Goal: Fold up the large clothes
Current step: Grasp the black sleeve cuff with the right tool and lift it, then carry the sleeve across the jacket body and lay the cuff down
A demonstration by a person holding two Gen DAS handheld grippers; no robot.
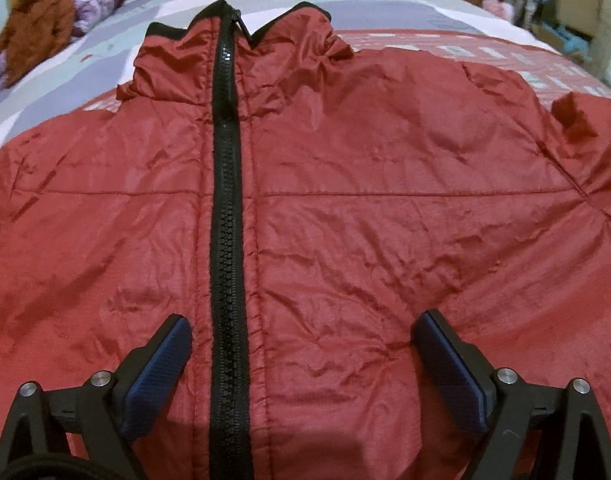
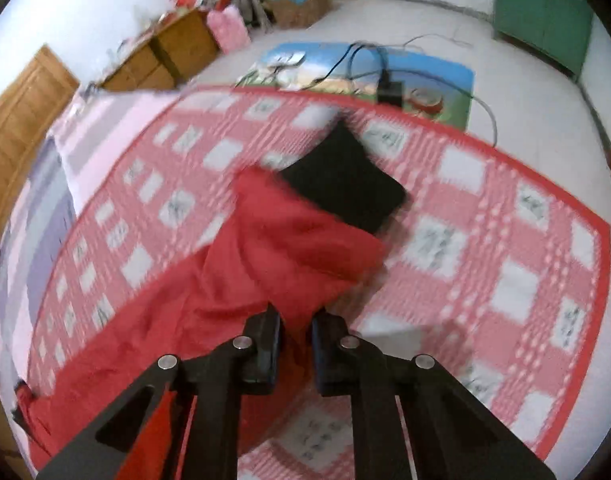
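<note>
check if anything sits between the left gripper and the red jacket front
Nothing visible does. The left gripper hangs open right over the red jacket, its fingers either side of the black zipper, with only bare fabric beneath them.

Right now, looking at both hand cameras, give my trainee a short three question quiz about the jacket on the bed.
1. True or false: the jacket has its zipper closed up to the collar.
2. Which tool is clamped on red fabric? A) left tool B) right tool
3. Fill in: the sleeve ends in a ____ cuff.

Key: 1 true. 2 B, the right tool pinches the sleeve; the left tool is open above the jacket front. 3 black.
</note>
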